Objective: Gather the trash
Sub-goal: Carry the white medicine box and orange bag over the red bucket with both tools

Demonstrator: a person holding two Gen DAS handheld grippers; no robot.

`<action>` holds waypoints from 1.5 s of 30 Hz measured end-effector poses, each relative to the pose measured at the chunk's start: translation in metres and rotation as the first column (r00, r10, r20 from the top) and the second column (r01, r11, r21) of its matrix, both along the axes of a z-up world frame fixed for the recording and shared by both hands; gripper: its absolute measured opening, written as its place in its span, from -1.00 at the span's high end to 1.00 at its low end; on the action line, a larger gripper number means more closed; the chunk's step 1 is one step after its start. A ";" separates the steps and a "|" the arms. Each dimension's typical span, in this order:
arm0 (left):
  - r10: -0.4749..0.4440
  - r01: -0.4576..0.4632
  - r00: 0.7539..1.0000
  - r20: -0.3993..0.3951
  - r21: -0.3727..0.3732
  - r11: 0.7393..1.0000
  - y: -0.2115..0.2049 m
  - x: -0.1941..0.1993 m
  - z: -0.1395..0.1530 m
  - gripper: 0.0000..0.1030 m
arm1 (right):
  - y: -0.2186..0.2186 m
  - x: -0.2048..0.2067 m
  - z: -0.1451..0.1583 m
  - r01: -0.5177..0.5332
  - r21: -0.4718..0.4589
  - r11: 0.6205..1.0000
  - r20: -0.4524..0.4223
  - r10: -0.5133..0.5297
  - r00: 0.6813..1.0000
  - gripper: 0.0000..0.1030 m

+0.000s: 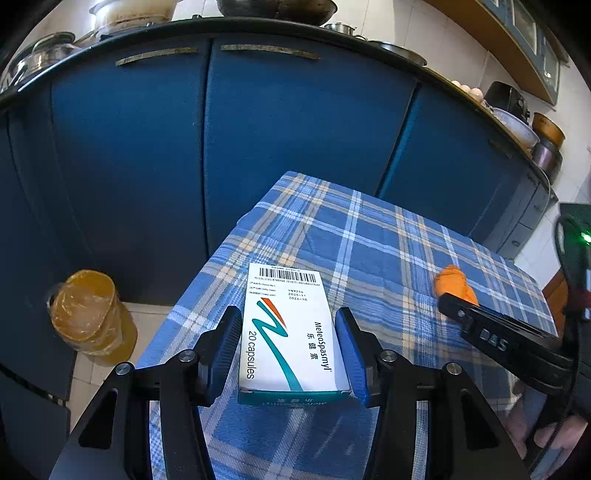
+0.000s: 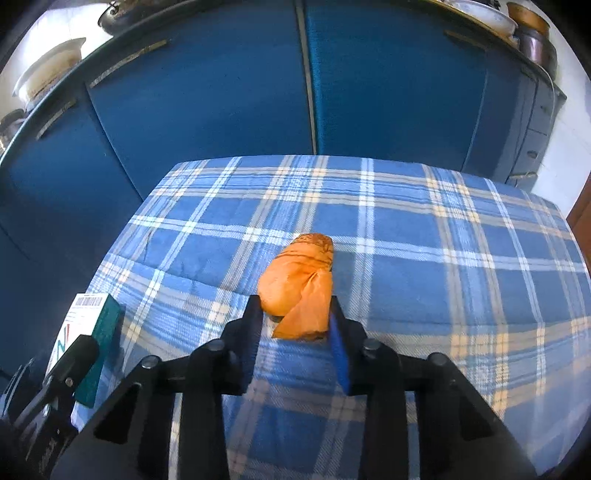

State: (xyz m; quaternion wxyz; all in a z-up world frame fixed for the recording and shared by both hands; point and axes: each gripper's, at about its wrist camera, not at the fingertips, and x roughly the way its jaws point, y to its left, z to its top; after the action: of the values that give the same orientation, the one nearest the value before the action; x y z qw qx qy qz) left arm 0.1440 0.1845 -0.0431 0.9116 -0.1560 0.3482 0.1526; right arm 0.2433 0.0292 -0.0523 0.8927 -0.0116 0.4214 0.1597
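In the right wrist view the near end of the orange bag (image 2: 299,291) sits hidden between the jaws. The medicine box (image 2: 92,332) left of them is partly covered by the left gripper (image 2: 74,354).

A home kitchen: blue cabinet doors (image 1: 295,129) with metal handles (image 1: 269,51) filled the middle of the frame beneath a dark countertop (image 1: 369,37). Steel pots (image 1: 125,14) crowded its upper left, with eggs (image 1: 469,88) and bowls (image 1: 517,125) at upper right. A checked tablecloth (image 2: 406,258) covered the table in the foreground, over pale floor tiles (image 1: 92,376) at lower left.
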 end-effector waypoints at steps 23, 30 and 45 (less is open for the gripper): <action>-0.059 0.059 0.998 0.011 0.002 0.998 -0.022 -0.004 0.008 -0.03 | -0.122 -0.119 0.042 0.089 0.110 0.990 0.070 -0.097 0.993 0.36; -0.156 0.157 0.987 0.038 -0.019 0.987 -0.057 -0.017 0.027 -0.02 | -0.167 -0.148 0.050 0.153 0.137 0.979 0.078 -0.165 0.983 0.36; -0.381 0.384 0.922 0.067 -0.045 0.922 -0.156 -0.030 0.058 -0.02 | -0.268 -0.193 0.054 0.324 0.185 0.928 0.075 -0.342 0.937 0.36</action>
State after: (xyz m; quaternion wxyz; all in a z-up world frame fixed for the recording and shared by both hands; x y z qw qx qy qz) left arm 0.1137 0.0285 0.0152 0.9286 -0.1154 0.3500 -0.0427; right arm 0.0500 -0.2389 0.0021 0.9256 0.1277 0.3541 0.0403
